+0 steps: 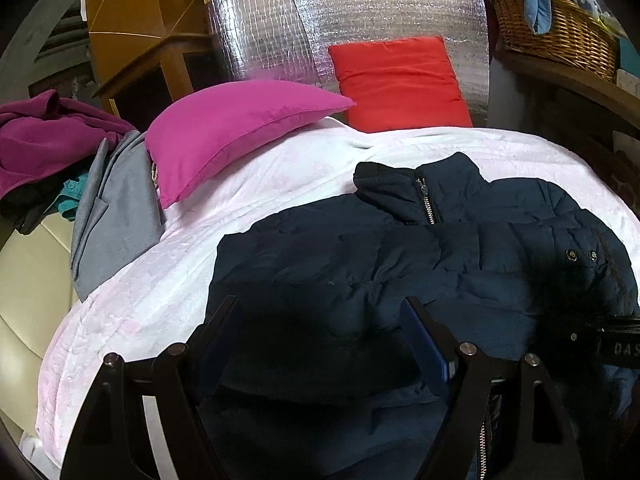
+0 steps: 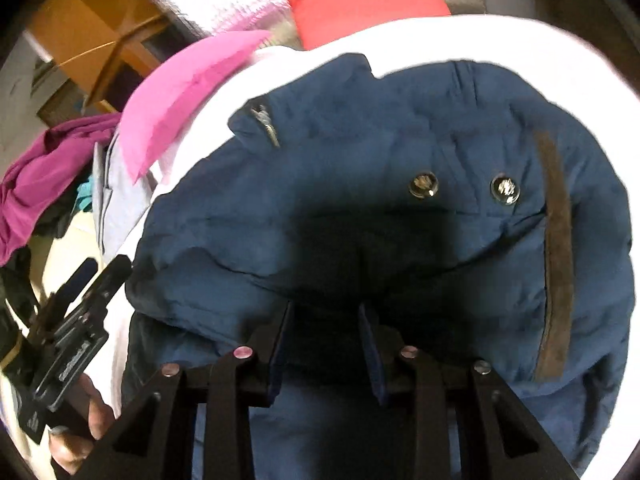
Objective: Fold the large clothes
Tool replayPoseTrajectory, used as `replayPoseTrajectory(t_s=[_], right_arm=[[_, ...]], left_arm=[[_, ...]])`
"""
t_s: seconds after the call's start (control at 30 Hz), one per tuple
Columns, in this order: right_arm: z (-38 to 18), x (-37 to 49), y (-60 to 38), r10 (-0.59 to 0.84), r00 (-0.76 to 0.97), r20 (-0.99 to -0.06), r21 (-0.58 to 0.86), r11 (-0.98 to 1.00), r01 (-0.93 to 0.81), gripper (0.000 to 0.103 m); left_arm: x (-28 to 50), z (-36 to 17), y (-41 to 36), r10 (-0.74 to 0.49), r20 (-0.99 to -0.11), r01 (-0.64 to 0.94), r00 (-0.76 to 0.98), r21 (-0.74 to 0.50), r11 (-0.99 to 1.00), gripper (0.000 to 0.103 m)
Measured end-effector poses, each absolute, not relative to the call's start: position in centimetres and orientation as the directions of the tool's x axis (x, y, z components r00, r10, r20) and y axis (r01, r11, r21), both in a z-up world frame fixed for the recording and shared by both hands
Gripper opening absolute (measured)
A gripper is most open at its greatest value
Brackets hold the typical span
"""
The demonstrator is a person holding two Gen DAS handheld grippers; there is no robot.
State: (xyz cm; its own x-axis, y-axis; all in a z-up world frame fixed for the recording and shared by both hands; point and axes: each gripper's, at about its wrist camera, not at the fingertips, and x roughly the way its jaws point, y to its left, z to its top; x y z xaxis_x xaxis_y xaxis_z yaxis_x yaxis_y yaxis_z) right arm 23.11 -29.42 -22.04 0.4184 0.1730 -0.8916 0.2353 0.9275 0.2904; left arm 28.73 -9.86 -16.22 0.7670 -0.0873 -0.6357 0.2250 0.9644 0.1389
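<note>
A white bed carries a navy padded jacket lying ahead of and beneath both tools, sleeves apparently folded in over the body, so the fold looks partly done with the final halving left. The left hand-held gripper hangs spread above the hem. The right hand-held gripper, fingers parted and empty, hovers close over the sleeve's snaps.

A bed covered by a pale pink-white quilted blanket carries the load — a dark navy puffer jacket spread across its middle. A magenta pillow rests at the far left, a grey garment draped over the edge just beside it.
</note>
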Motion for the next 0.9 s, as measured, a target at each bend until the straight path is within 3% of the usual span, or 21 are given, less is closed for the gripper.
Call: replayPoseTrajectory(t_s=[0.27,0.5,0.7,0.9], right_arm=[[-22.2,23.1,-29.4,0.184,0.417,-0.89,0.297,0.928,0.225,0.034],[-22.4,23.0,-29.7,0.205,0.416,-0.886,0.319,0.92,0.228,0.035],[-22.5,22.9,-29.6,0.211,0.412,-0.887,0.322,0.921,0.221,0.035],[-22.3,22.0,-30.0,0.233,0.433,-0.871,0.357,0.905,0.232,0.036]], left_arm=[[29.4,-17.1,-9.8,-0.063,-0.659,0.217,0.75,0.154,0.964,0.081],[32.5,-21.3,-8.4,-0.072,-0.805,0.207,0.588,0.064,0.976,0.084],[32.8,-23.2,-9.6,-0.048,-0.815,0.279,0.577,0.142,0.95,0.089],[32.8,-23.1,-8.3,-0.108,-0.824,0.27,0.557,0.056,0.961,0.091]])
